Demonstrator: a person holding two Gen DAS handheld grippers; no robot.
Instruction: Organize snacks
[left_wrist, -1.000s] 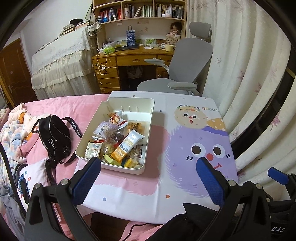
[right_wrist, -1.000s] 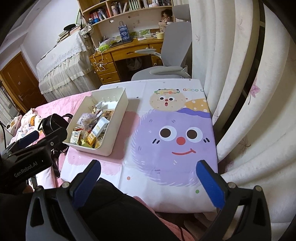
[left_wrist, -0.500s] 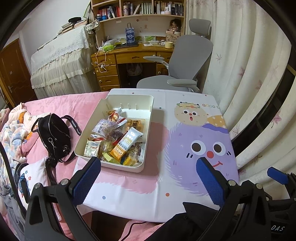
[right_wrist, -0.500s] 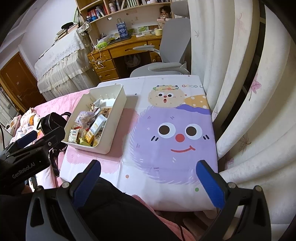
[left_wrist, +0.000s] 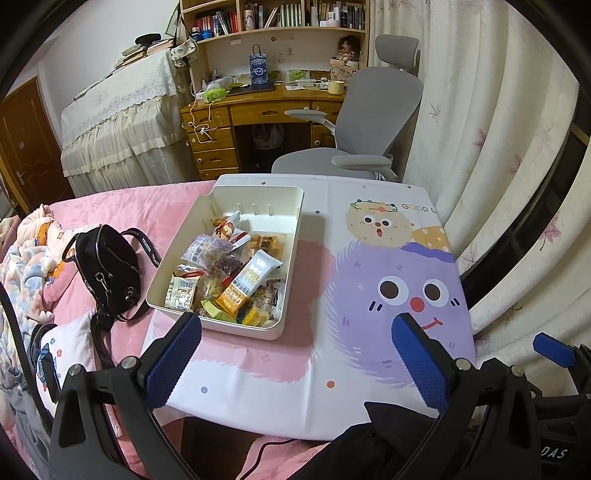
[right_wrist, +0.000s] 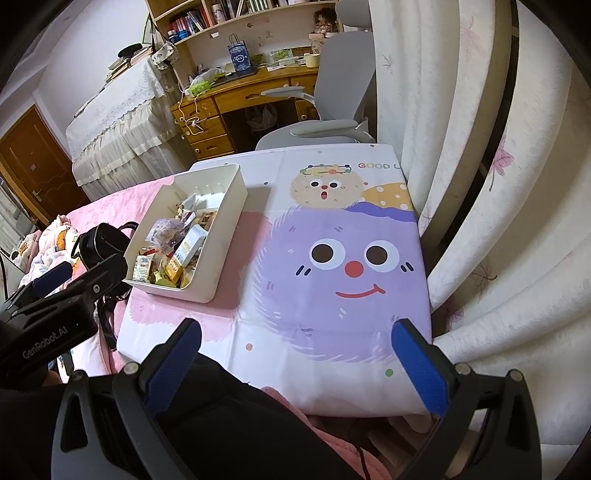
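A white plastic bin (left_wrist: 291, 206) stands on the left part of the cartoon-print tablecloth (left_wrist: 388, 280). It holds several wrapped snacks, among them an orange and white packet (left_wrist: 247, 284). The bin also shows in the right wrist view (right_wrist: 229, 236). My left gripper (left_wrist: 295, 332) is open and empty, held above the table's near edge just in front of the bin. My right gripper (right_wrist: 297, 332) is open and empty, above the near edge over the purple monster print (right_wrist: 343, 266). The left gripper's body shows at the left of the right wrist view (right_wrist: 51, 306).
A black handbag (left_wrist: 107, 266) lies on the pink bed cover left of the bin. A grey office chair (left_wrist: 362, 122) and a wooden desk (left_wrist: 258, 110) stand behind the table. White curtains (left_wrist: 498, 147) hang along the table's right side.
Both grippers have drifted slightly; the table and bin sit a little lower and nearer in both views. Both grippers stay open and empty.
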